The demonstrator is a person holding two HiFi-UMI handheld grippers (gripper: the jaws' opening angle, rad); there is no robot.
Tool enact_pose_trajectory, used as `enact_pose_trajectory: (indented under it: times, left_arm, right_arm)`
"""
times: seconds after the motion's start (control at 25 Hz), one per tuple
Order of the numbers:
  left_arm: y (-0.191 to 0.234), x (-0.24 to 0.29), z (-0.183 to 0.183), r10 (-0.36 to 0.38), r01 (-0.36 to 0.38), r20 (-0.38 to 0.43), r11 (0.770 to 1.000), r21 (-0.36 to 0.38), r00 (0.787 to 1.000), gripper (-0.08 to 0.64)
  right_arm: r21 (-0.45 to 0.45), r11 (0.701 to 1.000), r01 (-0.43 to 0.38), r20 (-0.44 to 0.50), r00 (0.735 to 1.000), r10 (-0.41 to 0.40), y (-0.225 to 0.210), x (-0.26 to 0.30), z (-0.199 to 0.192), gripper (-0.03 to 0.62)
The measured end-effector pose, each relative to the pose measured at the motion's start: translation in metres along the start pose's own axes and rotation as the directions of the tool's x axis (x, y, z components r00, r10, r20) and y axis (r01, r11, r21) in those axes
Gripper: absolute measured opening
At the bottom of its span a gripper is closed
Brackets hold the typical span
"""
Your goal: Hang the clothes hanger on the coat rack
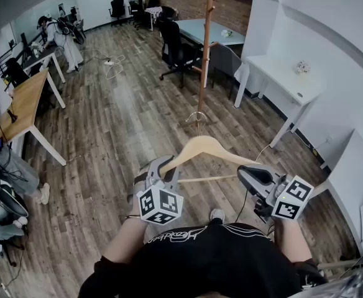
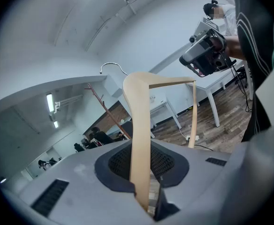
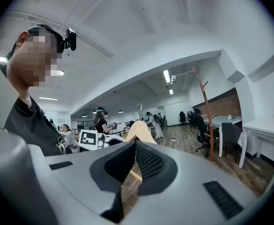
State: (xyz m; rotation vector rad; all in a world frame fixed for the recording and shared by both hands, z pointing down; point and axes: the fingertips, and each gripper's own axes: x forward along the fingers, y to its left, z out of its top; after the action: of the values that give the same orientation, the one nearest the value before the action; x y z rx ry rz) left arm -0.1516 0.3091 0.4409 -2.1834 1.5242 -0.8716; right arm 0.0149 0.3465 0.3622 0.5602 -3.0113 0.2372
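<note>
My left tool (image 1: 166, 166) clamps the wooden clothes hanger (image 1: 204, 145) by one arm; my right tool (image 1: 247, 174) sits slightly open around its other end.

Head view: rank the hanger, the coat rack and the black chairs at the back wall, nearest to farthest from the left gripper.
1. The hanger: clamped in the jaws of the left gripper.
2. The coat rack: straight ahead, mid-room.
3. The black chairs: by the far wall, upper left.
</note>
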Motion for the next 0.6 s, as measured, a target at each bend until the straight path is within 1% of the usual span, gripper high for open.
enact_pose_trajectory:
  times: [0.32, 0.6]
  left_arm:
    - [0.004, 0.022, 0.020, 0.003, -0.003, -0.002, 1.000, 0.017, 1.000, 0.062]
    - [-0.004, 0.052, 0.025, -0.023, 0.024, -0.021, 0.999, 0.030, 1.000, 0.063]
  right_arm:
    - [0.030, 0.999, 0.026, 0.025, 0.999, -0.027, -0.031, -0.017, 0.004, 0.043]
    - [0.122, 0.992, 0.035, 0.067, 0.997, -0.043, -0.069, -0.027, 0.000, 0.043]
